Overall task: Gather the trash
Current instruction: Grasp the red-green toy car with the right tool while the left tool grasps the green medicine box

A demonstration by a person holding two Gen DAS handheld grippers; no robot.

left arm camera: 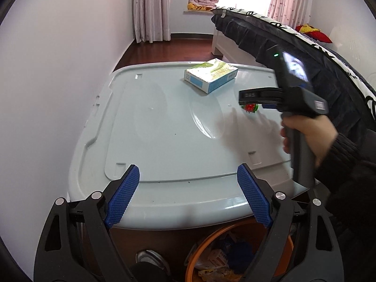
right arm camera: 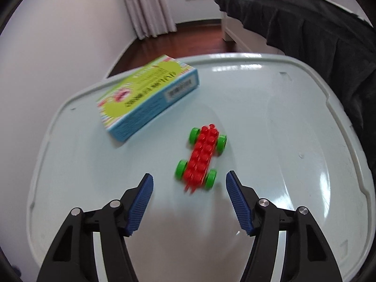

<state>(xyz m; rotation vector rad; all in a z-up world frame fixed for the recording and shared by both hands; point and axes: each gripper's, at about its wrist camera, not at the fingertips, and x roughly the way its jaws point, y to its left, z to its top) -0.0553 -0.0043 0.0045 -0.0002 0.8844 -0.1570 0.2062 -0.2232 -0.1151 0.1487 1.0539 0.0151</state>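
Pale lid beside the bed, our fingers spread wide.
We see our right gripper just short of the toy car; box near the far rim, left gripper empty at the near edge.

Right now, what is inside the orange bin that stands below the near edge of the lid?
The orange bin holds mixed rubbish: crumpled paper, wrappers and something dark blue. The open left gripper and the pale lid cover much of its opening, so the rest cannot be seen.
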